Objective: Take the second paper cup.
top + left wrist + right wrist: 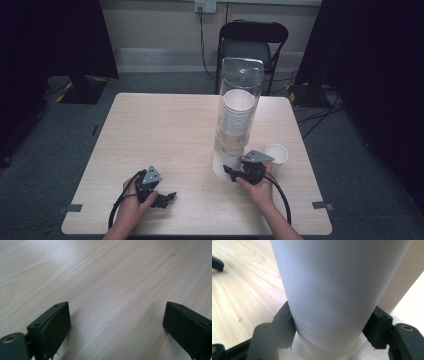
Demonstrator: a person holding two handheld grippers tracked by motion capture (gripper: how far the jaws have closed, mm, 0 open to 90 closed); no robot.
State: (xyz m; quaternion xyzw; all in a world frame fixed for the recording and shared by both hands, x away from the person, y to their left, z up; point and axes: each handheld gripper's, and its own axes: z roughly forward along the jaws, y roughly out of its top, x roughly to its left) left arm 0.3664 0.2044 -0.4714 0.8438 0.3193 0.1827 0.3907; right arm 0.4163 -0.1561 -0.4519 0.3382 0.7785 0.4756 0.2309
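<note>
While the right gripper (231, 172) clamped the bottom paper cup (329, 297) under the dispenser (239, 107), the pull was only part done.
Its fingers (284, 326) were closed on that cup's wall, low at the dispenser's mouth, and the cup was not yet free of the stack (237, 111). One cup (276, 154) already stood right of the dispenser. The left gripper (170, 197) rested on the counter (160, 130) left of the dispenser, fingers (51, 327) wide apart and empty. Nothing blocked the pull; the dispenser might tip.
</note>
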